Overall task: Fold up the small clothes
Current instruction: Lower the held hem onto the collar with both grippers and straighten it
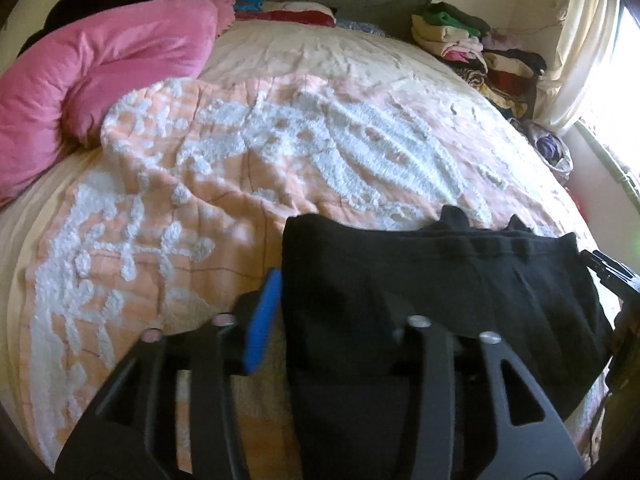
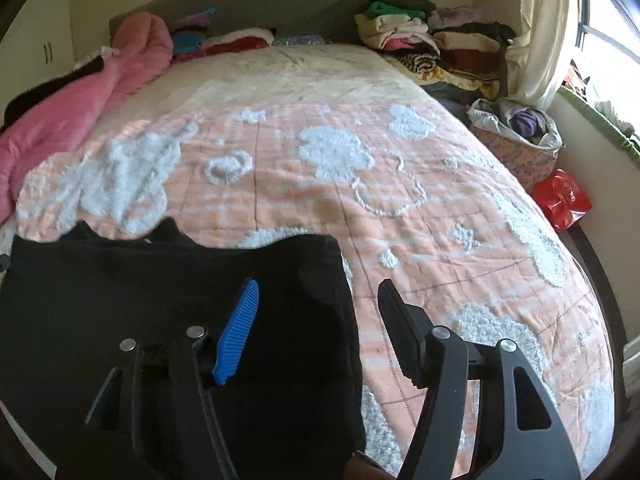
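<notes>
Black garment (image 2: pixel 180 300) flat on peach bedspread (image 2: pixel 400 200). Left gripper (image 1: pixel 320 308) and right gripper (image 2: pixel 320 320) both parted over its edges, gripping nothing.

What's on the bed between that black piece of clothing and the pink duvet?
Only bare bedspread, peach with white tufting, separates the black garment from the pink duvet; the left wrist view shows it.

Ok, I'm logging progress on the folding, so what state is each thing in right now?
Black garment: lying on the bedspread, near edge, not gripped.
Left gripper: open, straddling the garment's left edge.
Right gripper: open, straddling the garment's right edge.
Bedspread: spread over the bed, lightly wrinkled.
Pink duvet: bunched up along the bed's left side.
Clothes stack: folded, piled at the far right corner.
</notes>
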Available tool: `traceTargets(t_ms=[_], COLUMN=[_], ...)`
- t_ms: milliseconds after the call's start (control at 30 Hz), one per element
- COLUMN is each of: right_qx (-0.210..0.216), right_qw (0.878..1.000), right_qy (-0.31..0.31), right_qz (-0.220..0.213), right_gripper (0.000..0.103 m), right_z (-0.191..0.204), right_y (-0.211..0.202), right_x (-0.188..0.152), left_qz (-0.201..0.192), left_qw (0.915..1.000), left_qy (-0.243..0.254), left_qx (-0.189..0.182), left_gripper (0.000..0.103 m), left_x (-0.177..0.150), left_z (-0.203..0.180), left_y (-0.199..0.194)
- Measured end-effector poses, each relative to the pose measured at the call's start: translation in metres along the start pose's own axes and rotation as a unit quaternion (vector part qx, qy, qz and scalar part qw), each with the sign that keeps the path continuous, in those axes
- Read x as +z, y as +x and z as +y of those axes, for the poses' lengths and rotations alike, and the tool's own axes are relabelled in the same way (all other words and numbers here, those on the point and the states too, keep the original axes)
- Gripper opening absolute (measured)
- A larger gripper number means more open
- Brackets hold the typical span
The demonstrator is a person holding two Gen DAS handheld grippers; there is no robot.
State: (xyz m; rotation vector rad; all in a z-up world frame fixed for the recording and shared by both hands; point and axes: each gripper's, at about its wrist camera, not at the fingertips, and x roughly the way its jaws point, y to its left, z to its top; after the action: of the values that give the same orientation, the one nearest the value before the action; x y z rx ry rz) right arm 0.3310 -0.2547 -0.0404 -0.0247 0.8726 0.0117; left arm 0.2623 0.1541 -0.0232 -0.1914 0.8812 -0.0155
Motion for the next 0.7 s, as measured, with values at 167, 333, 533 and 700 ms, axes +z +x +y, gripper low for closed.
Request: traceTargets(t_ms=[167, 333, 533, 700], right_qx=[0.01, 0.031, 0.045, 0.029], right_qw=[1.0, 0.999, 0.996, 0.997], right_qy=[-0.004, 0.014, 0.055, 0.058], right_qz=[0.02, -0.009, -0.057, -0.036], right_gripper=[0.018, 0.008, 0.008, 0.008], right_z=[0.001, -0.002, -0.02, -0.022], right_y=[0.013, 0.0, -0.026, -0.011], right_x=[-0.005, -0.007, 0.002, -0.003], left_qz=[0.007, -0.002, -0.056, -0.041], left_qw=[0.9999, 0.9999, 0.998, 0.9983], left_qy=[0.01, 0.016, 0.029, 0.036], left_qx=[0.001, 0.003, 0.004, 0.021], left_gripper=[0.04, 0.003, 0.003, 0.003], left_x=[-0.004, -0.004, 0.007, 0.004], left_z=[-0.004, -0.005, -0.011, -0.009], left_y=[0.006, 0.002, -0.026, -0.011])
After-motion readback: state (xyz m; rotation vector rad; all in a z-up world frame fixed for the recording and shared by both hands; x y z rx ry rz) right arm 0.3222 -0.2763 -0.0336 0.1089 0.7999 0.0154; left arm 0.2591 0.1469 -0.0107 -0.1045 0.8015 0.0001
